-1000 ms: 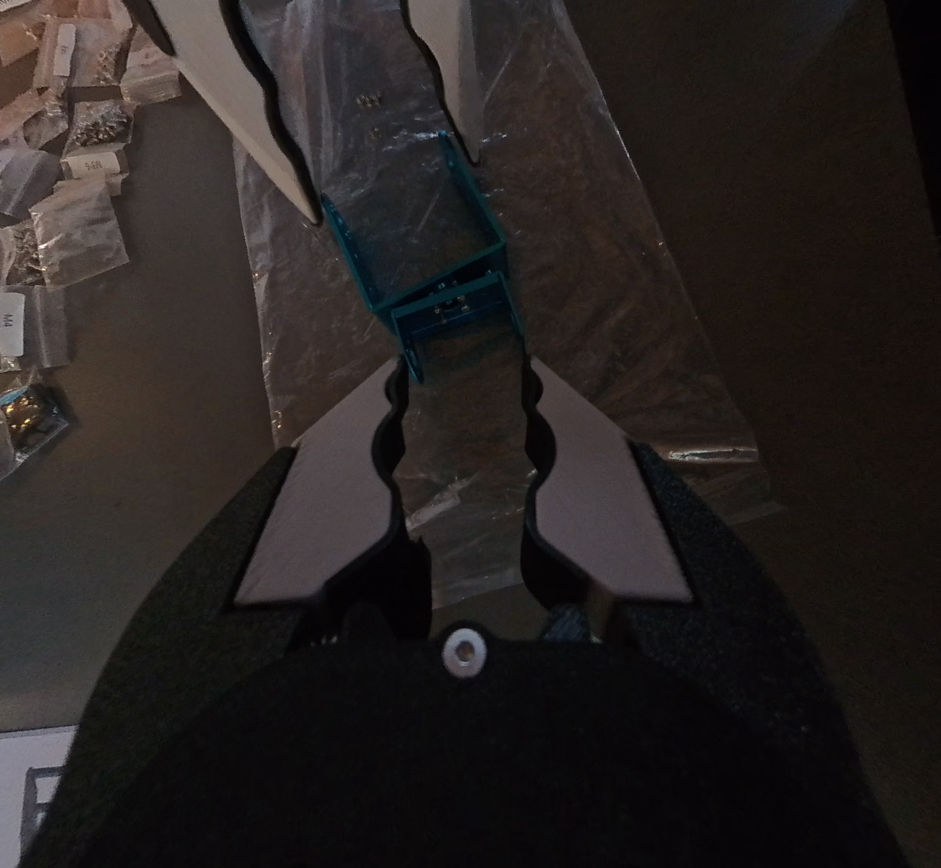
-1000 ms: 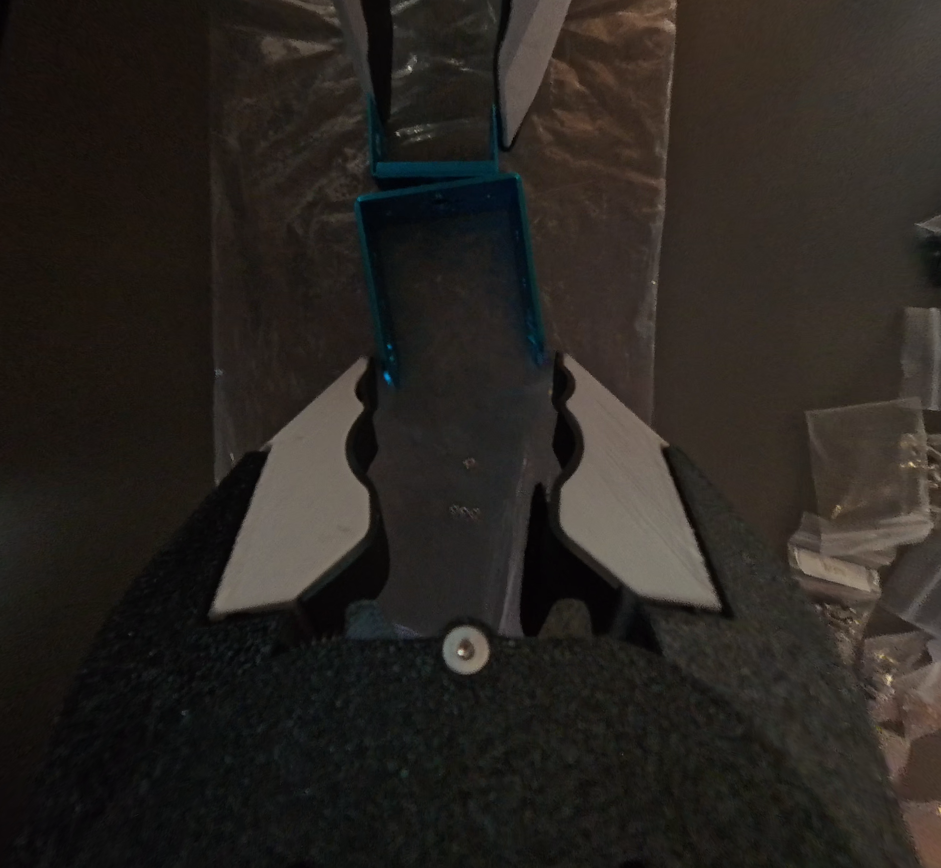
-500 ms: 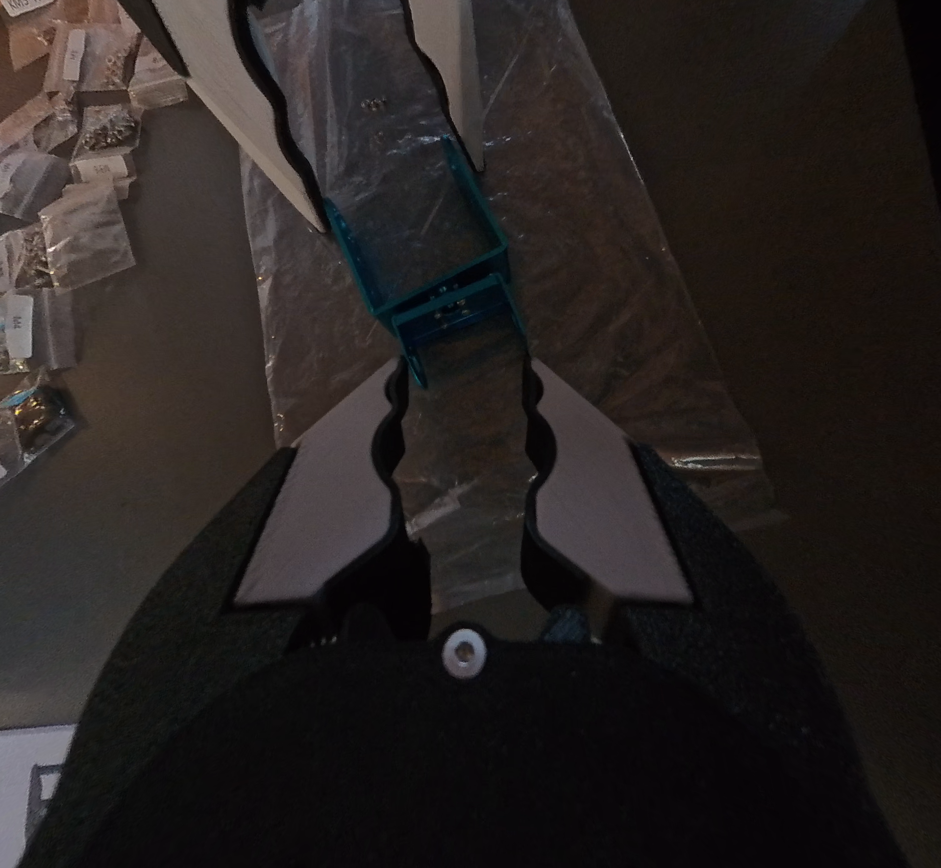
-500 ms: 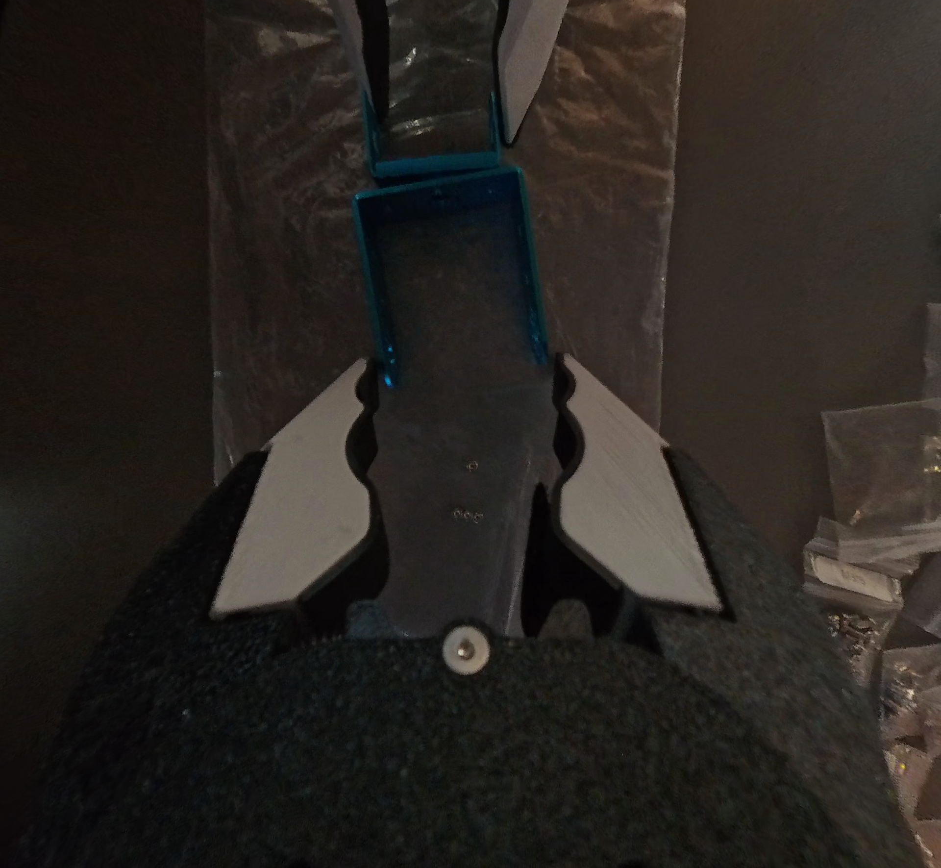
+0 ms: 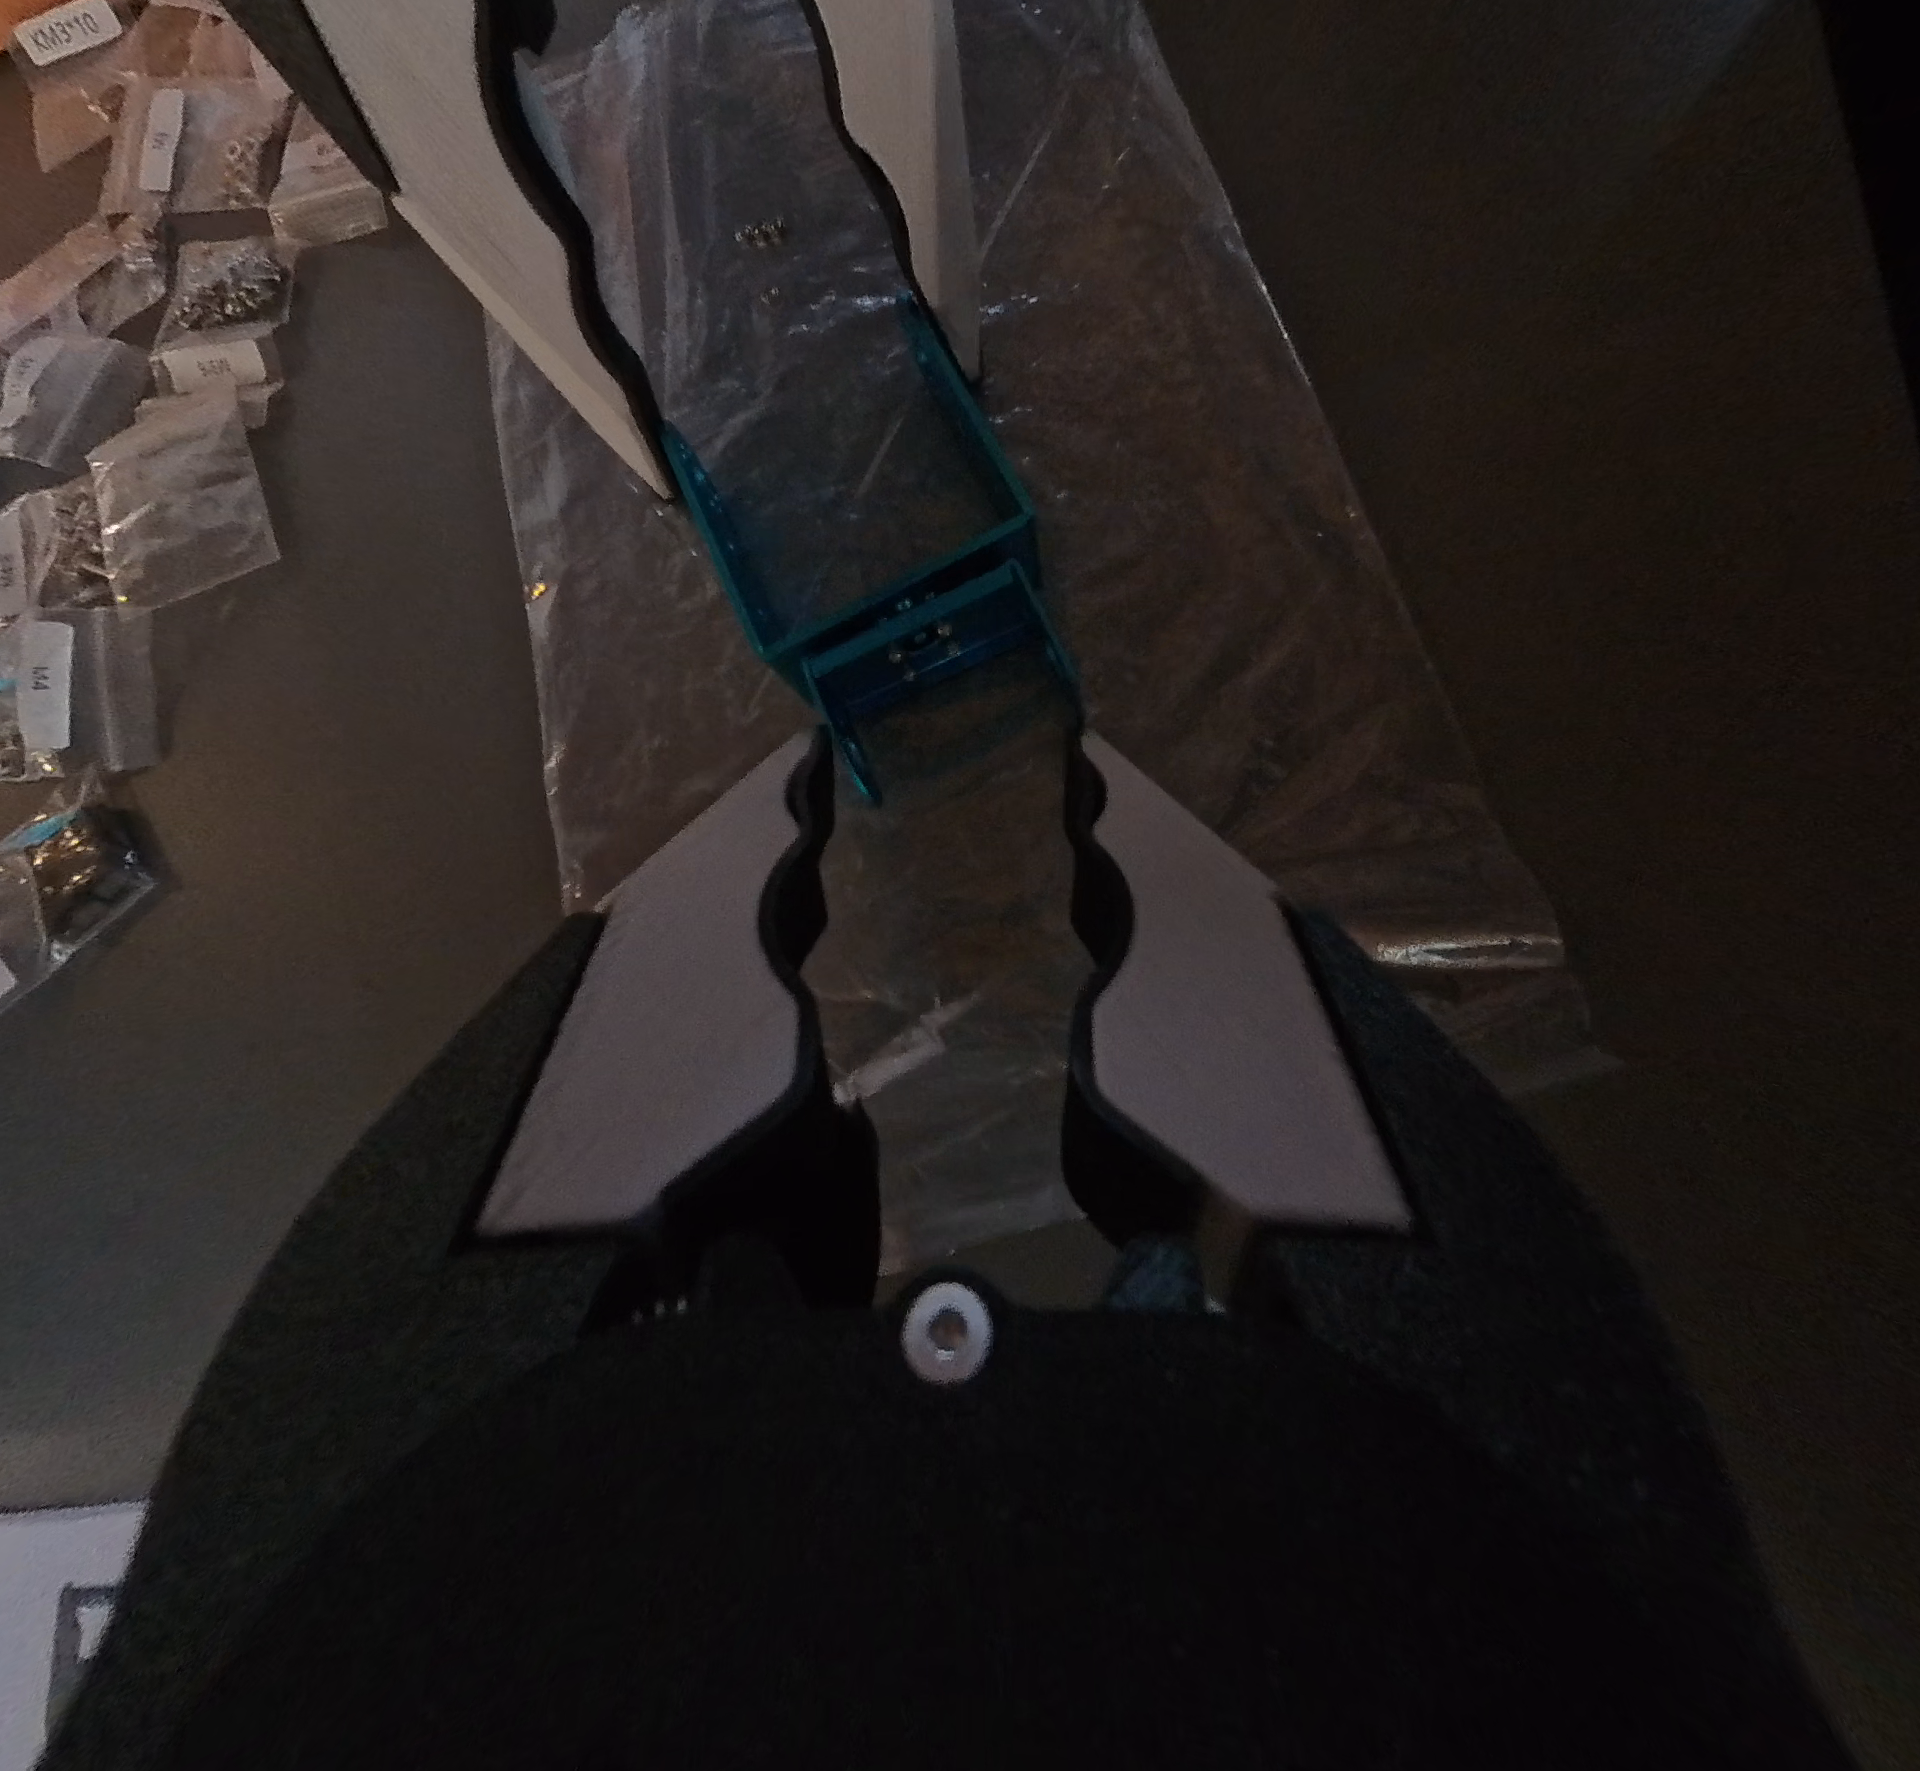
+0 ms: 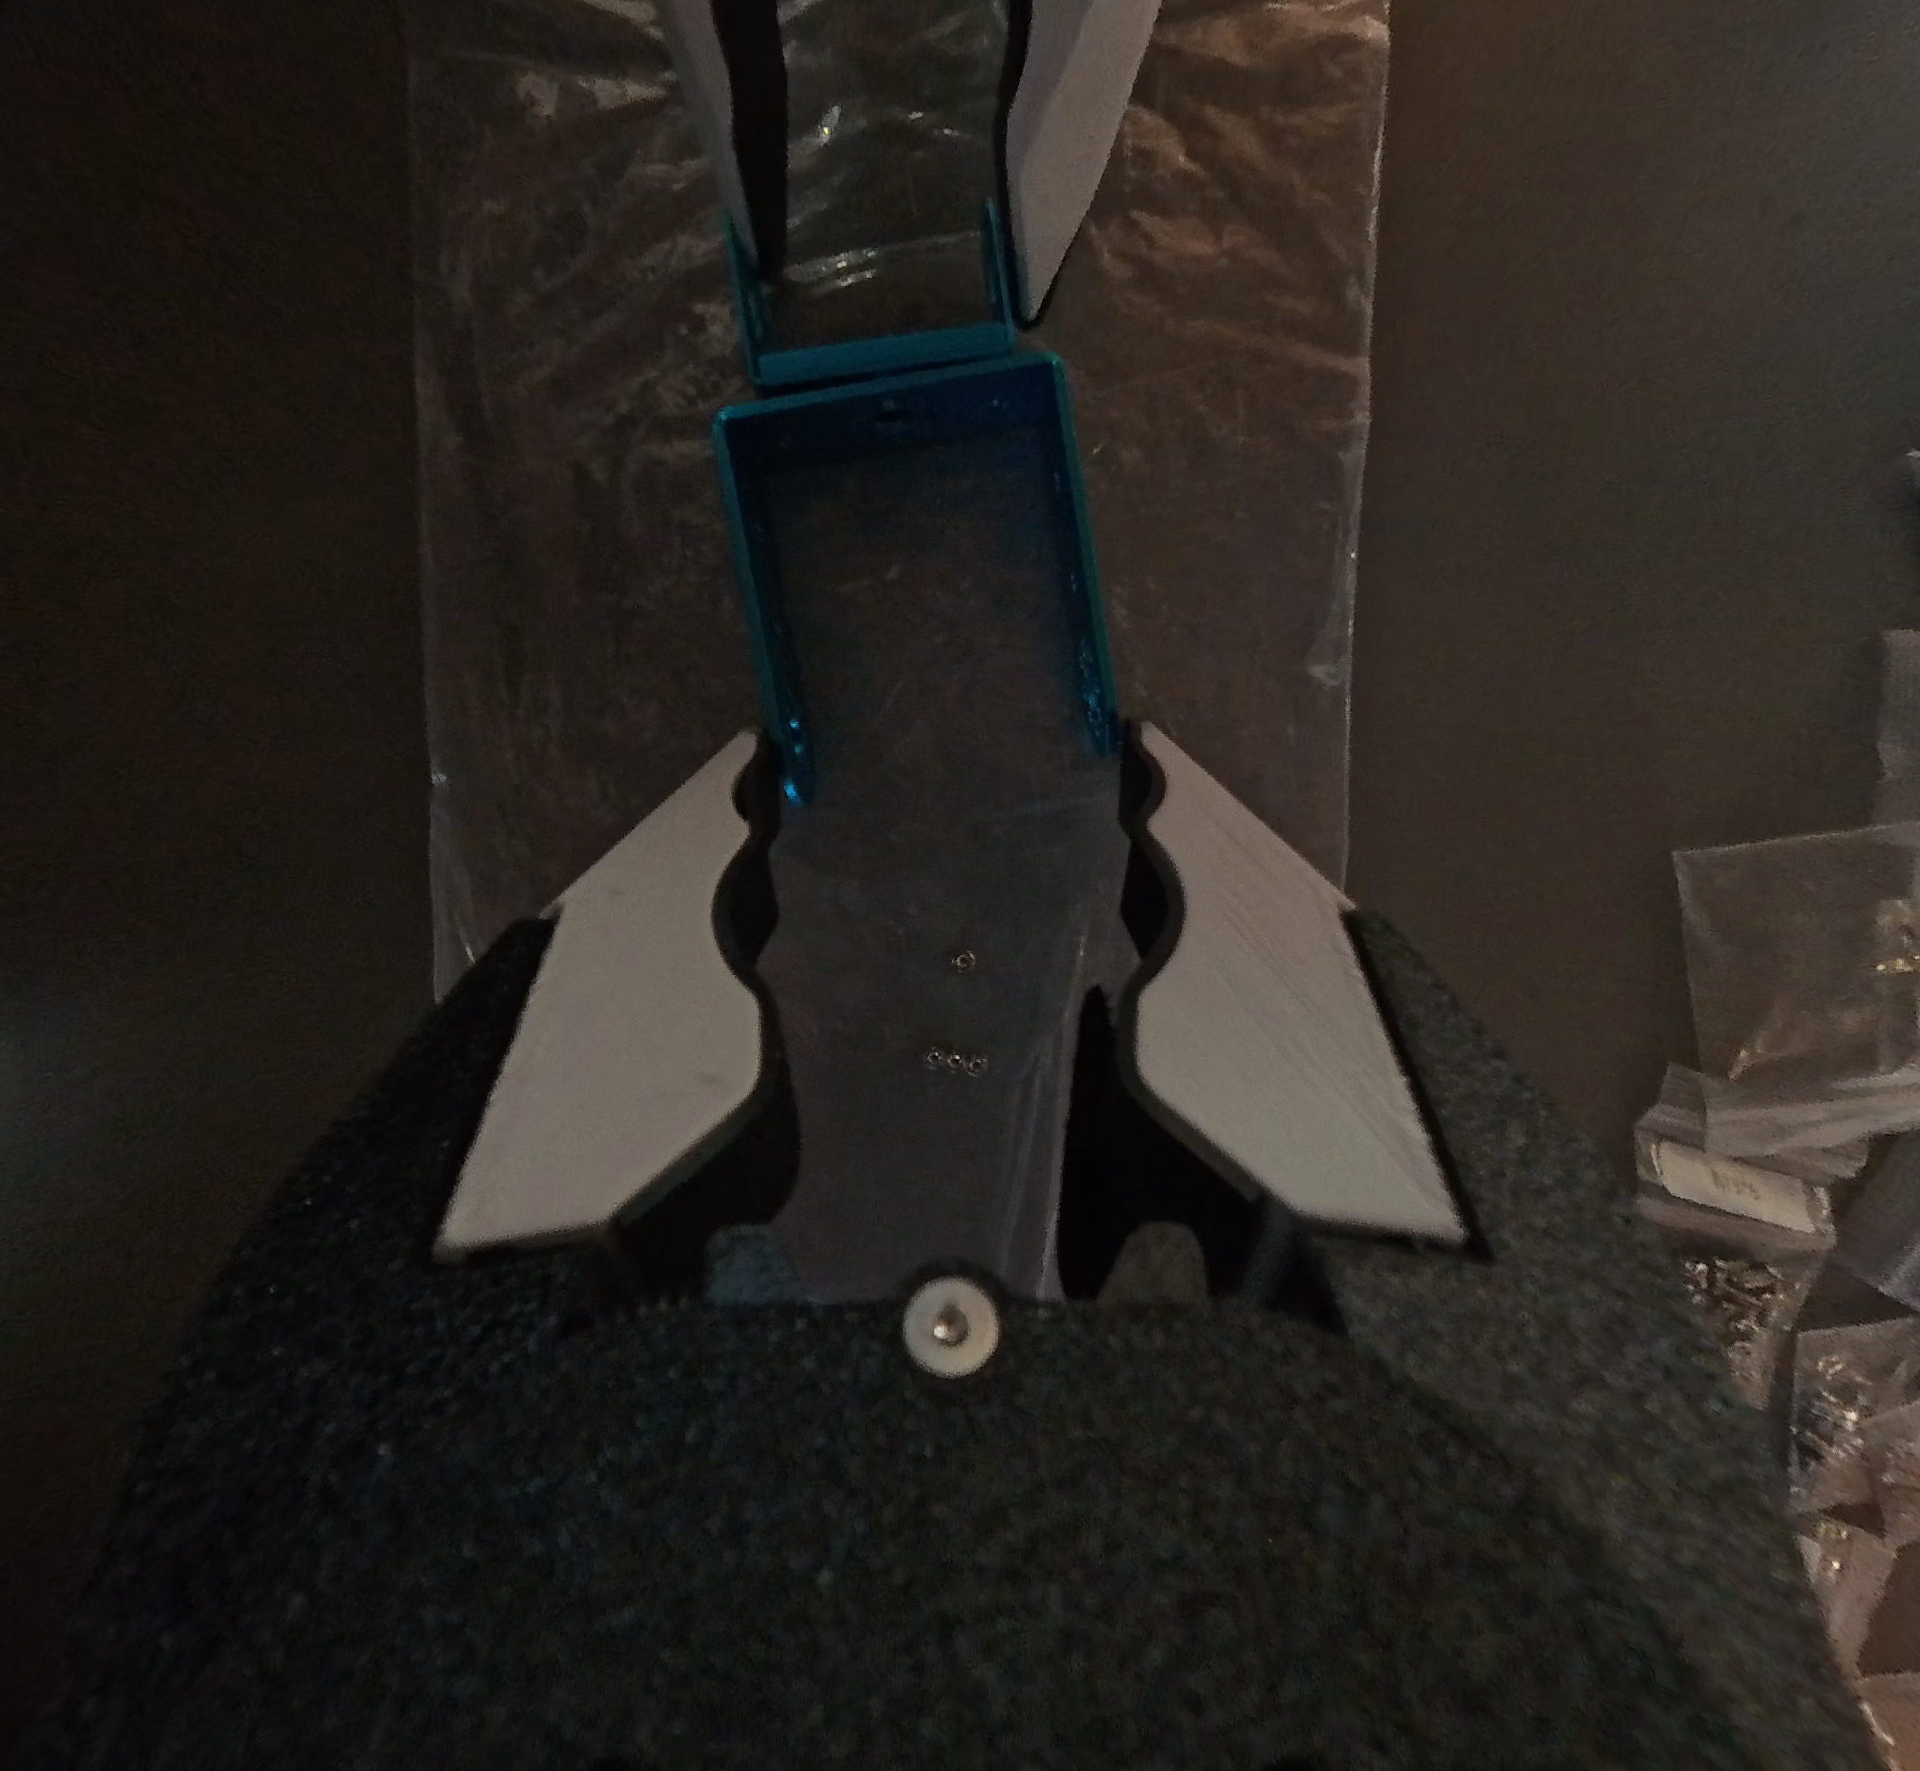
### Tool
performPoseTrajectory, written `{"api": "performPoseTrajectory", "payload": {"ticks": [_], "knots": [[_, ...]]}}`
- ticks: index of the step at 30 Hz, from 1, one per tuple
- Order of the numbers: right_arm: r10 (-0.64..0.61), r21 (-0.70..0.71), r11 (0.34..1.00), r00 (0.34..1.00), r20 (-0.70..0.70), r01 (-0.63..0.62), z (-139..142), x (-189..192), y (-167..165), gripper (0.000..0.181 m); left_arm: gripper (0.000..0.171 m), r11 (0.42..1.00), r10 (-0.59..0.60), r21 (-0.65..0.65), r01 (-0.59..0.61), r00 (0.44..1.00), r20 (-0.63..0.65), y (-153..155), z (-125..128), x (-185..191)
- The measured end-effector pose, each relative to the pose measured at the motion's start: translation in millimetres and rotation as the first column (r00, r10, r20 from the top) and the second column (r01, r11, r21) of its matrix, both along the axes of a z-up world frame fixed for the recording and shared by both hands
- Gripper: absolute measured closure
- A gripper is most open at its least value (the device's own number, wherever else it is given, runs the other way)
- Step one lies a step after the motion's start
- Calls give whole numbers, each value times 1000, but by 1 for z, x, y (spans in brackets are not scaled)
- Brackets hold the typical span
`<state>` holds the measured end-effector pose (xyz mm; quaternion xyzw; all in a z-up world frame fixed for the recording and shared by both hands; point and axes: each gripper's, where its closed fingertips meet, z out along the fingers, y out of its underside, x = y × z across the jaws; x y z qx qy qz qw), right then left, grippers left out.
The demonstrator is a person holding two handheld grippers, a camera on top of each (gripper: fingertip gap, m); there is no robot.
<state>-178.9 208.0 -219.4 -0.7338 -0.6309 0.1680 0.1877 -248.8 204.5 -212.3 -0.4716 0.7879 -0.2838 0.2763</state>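
Note:
Two blue U-shaped metal brackets meet base to base over a clear plastic sheet (image 5: pixel 1195 474). My left gripper (image 5: pixel 951 765) is shut on the legs of the small bracket (image 5: pixel 914 651). My right gripper (image 6: pixel 948 750) is shut on the leg ends of the larger bracket (image 6: pixel 769 578). The two grippers face each other. The right gripper (image 5: pixel 810 428) shows at the top of the left wrist view, holding the larger bracket (image 5: pixel 727 568). The left gripper (image 6: pixel 890 287) shows at the top of the right wrist view with the small bracket (image 6: pixel 883 360). Small screws (image 6: pixel 956 1061) lie on the sheet (image 6: pixel 571 371).
The sheet lies on a dark table (image 5: pixel 1558 371). Several small clear bags of hardware (image 5: pixel 156 371) are heaped beside it, also seen at the right edge of the right wrist view (image 6: pixel 1818 1098). A white paper (image 5: pixel 52 1596) lies at the near left corner. Spacing between my two grippers at the tips: around 8 cm.
Almost nothing: both grippers keep hold of their brackets, still base to base. The views have only shifted very slightly.

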Motion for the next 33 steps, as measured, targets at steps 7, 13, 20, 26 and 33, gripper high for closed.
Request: {"api": "performPoseTrajectory", "payload": {"ticks": [7,13,20,26,33], "knots": [[-3,-3,1000,1000,-3,3,0,-1,0,115,128,1000,2,5,-2,1000,11,0,1,2],[-6,-7,1000,1000,-2,6,1,-1,0,112,128,1000,5,8,-5,1000,15,0,1,3],[-164,-8,986,981,-103,165,47,5,8,111,126,999,20,-31,-19,999,26,6,9,0],[-539,-175,838,833,-124,517,50,-37,0,121,125,998,56,-18,-55,998,43,19,29,-10],[-798,-165,568,589,131,806,17,-53,-7,123,125,978,201,-68,-196,976,85,56,52,-19]]}}
